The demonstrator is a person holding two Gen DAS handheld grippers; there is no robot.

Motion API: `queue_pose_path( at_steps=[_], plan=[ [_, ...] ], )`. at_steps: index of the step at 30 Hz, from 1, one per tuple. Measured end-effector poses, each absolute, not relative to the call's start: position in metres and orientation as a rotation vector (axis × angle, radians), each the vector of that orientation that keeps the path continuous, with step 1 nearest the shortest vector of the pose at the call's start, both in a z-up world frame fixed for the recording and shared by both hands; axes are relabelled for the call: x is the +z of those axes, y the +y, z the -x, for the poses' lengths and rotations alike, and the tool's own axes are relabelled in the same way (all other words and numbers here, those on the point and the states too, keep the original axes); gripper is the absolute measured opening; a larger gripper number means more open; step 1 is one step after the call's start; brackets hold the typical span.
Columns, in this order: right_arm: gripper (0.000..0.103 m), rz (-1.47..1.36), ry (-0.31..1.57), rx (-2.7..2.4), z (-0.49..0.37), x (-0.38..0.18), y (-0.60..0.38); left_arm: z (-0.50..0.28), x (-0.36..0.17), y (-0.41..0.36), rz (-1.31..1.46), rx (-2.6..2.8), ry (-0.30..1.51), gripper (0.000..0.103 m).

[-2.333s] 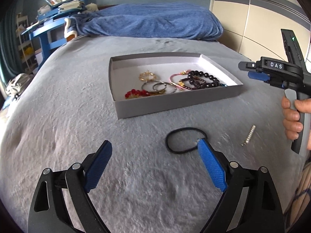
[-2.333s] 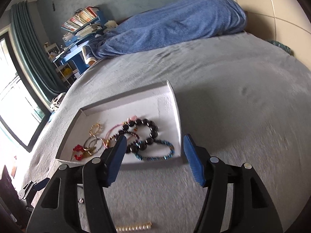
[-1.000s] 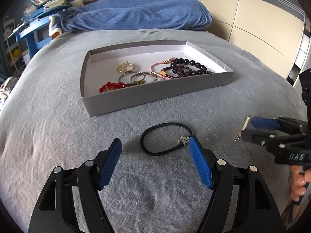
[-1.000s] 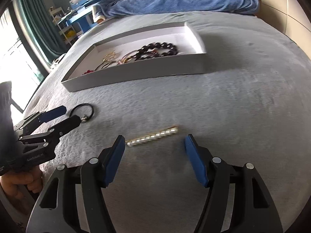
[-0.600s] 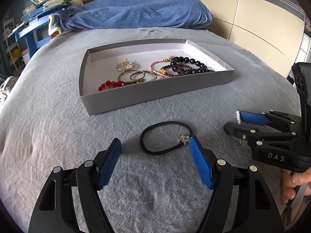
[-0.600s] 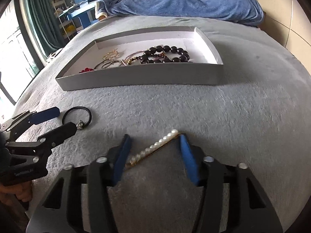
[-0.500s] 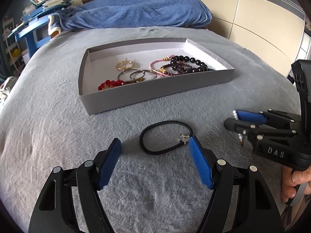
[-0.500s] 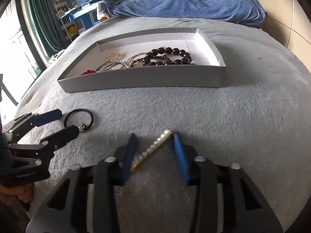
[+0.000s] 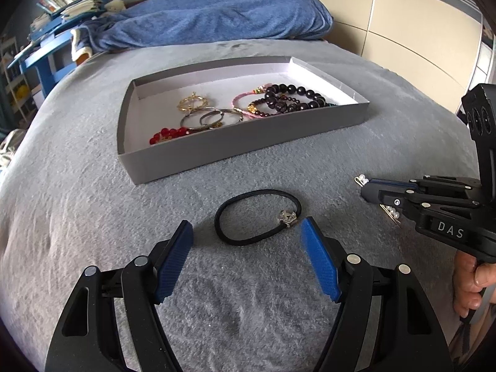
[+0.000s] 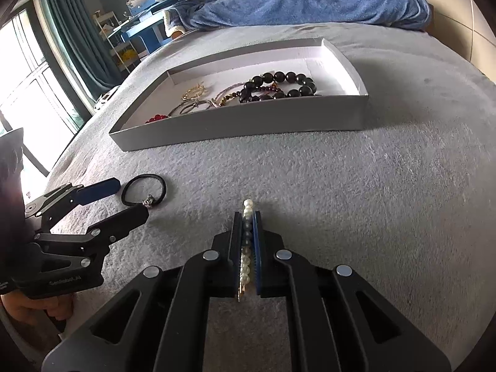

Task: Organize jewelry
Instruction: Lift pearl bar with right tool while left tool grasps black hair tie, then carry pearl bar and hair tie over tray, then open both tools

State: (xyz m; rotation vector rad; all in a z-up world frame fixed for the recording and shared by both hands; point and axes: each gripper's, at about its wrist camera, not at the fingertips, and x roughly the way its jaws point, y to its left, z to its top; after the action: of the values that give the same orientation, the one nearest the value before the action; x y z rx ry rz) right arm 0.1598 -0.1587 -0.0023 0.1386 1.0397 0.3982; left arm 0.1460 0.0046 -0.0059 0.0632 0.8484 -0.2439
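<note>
Pearl clip, lying low over the grey bedspread, is pinched along its length between the blue pads of the right gripper; its long axis runs with the fingers, one end jutting past the tips toward the tray. The tray, already holding bracelets, lies straight ahead and well apart. The left gripper hangs with fingers wide and empty, the black hair tie flat on the bedspread just beyond its tips, slightly toward the right pad, so that hand is the nearer one.
</note>
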Motion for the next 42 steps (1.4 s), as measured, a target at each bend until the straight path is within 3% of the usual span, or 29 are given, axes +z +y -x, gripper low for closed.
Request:
queue_pose_path(
  at_steps=[8,11,13,17,21,42],
  plan=[
    [0.006,-0.123,1.039,0.391,-0.159,-0.005,-0.157,-0.142,-0.001,-0.009,-0.125,-0.287,0.817,0.069],
    [0.006,-0.128,1.039,0.393,-0.159,-0.006,-0.157,-0.145,-0.002,-0.013,-0.143,-0.298,0.821,0.059],
    [0.006,-0.13,1.039,0.394,-0.159,-0.006,-0.157,-0.148,-0.004,-0.016,-0.155,-0.319,0.834,0.046],
    [0.006,-0.131,1.038,0.398,-0.159,-0.006,-0.157,-0.155,-0.012,-0.019,-0.16,-0.331,0.874,0.038],
    [0.006,-0.127,1.034,0.401,-0.159,-0.005,-0.156,-0.154,-0.012,-0.019,-0.159,-0.343,0.872,0.013],
    [0.006,-0.238,0.88,0.407,-0.176,0.045,-0.178,-0.134,0.047,0.009,-0.126,-0.311,0.737,0.013]
  ],
)
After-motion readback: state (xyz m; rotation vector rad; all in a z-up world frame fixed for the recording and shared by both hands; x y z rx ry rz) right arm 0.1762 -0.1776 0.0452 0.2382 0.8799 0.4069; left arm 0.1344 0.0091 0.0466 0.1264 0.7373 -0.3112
